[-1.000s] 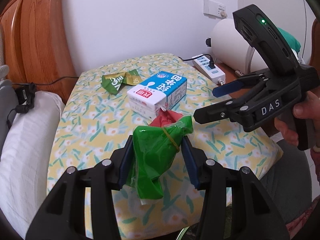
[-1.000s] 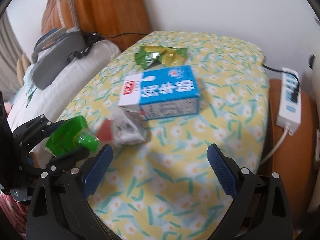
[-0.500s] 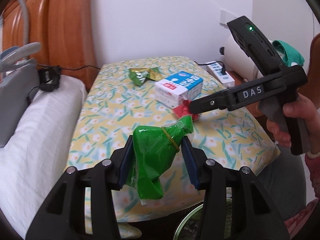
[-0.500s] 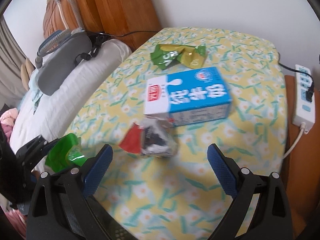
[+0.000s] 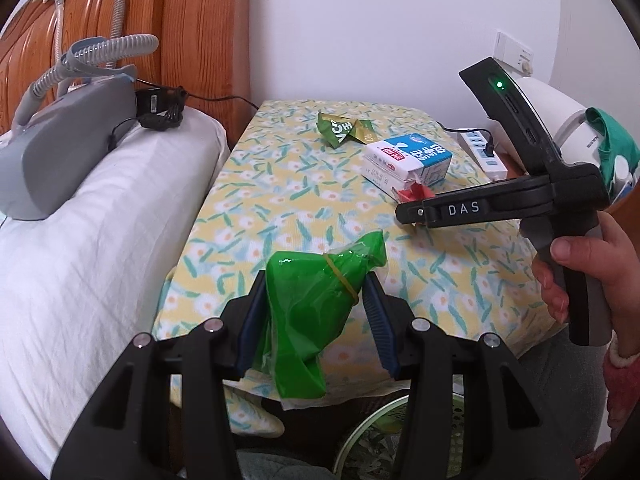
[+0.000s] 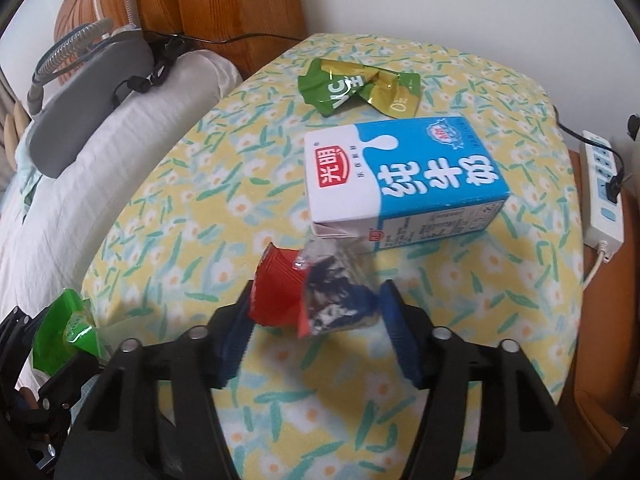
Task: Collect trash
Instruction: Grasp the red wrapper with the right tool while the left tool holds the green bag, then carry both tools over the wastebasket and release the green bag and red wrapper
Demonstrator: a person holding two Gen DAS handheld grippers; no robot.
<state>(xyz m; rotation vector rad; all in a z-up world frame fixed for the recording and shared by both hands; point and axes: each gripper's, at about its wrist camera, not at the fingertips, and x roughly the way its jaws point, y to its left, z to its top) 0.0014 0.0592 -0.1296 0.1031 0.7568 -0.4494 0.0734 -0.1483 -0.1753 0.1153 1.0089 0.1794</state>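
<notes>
Each hand-held gripper is black plastic with two blue ribbed pads and round silver screws. The right hand-held gripper (image 5: 408, 210) has white letters "DAS", a small green light and a grey handle. The hand (image 5: 576, 268) wears a pink fuzzy sleeve (image 5: 622, 376).

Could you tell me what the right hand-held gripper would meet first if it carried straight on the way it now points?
The right hand-held gripper is closing around the red and clear wrapper already between its fingers. Beyond that, probably the floral tablecloth; the milk carton lies just past it, though depth is unclear.
</notes>
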